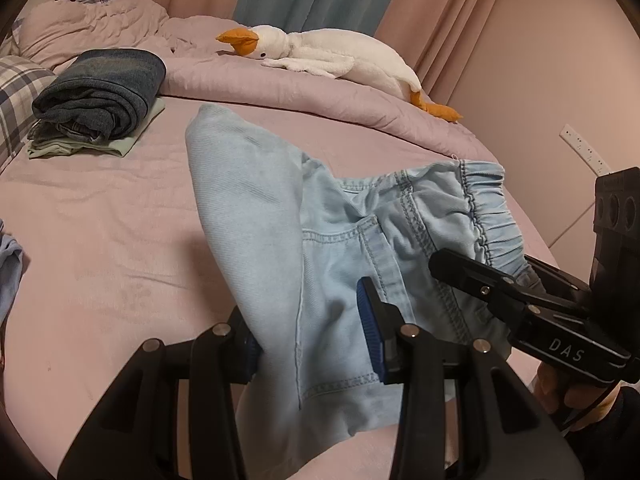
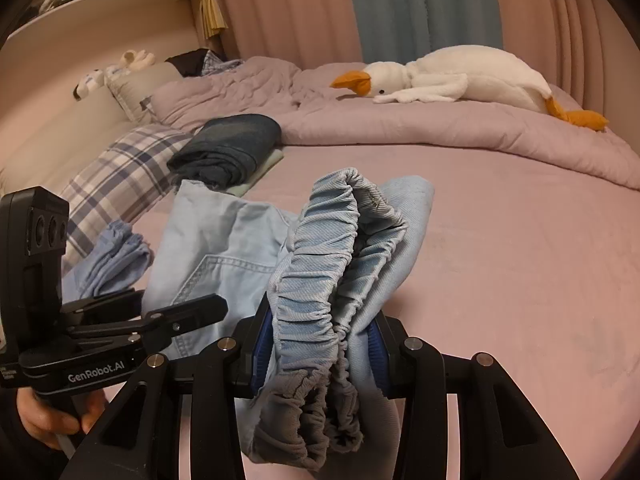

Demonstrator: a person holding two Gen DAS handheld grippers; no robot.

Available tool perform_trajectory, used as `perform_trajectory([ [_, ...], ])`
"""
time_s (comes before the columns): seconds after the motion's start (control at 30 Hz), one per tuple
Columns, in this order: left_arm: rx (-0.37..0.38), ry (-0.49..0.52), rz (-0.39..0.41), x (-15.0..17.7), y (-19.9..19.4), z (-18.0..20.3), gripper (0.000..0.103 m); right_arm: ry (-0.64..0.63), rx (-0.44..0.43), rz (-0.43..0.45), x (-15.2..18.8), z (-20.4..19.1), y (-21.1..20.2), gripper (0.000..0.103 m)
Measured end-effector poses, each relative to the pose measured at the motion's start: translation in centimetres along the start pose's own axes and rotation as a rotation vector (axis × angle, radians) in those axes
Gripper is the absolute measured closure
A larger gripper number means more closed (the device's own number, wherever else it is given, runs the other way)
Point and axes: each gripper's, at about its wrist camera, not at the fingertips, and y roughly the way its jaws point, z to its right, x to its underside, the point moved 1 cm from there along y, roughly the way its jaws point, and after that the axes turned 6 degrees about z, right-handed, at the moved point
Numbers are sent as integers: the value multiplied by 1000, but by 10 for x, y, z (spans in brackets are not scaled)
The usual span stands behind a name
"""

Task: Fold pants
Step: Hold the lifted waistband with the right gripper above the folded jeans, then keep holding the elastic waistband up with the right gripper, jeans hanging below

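Light blue denim pants (image 1: 280,216) hang over the pink bed, held up by both grippers. My left gripper (image 1: 312,344) is shut on the folded leg cloth near a back pocket (image 1: 340,280), blue pads pressing both sides. My right gripper (image 2: 320,354) is shut on the bunched elastic waistband (image 2: 320,264). In the left wrist view the right gripper (image 1: 472,276) reaches in from the right at the waistband (image 1: 480,208). The right wrist view has the left gripper (image 2: 176,312) at the lower left, on the pants (image 2: 216,248).
Folded dark jeans (image 1: 104,92) rest on a pale green garment at the far left of the bed (image 1: 112,240). A white goose plush (image 1: 328,52) lies on the rolled duvet behind. A plaid pillow (image 2: 120,176) and another light blue garment (image 2: 112,256) sit left.
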Motion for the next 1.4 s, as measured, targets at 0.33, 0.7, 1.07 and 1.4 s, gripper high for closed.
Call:
perform_trajectory([
  [0.33,-9,10,0,-9,10,-5,63,4,0,4,-8,1,11,60],
  [0.7,-20,29,3,-24,25,-9,63,1,-3,17,-17,1,21,60],
  [1.07,-23,43,7,-37,37,-14,63,4,-2,32,-26,4,30,60],
  [1.4,-28,53,3,-46,49,-17,63,7,-3,36,-31,7,37,60],
])
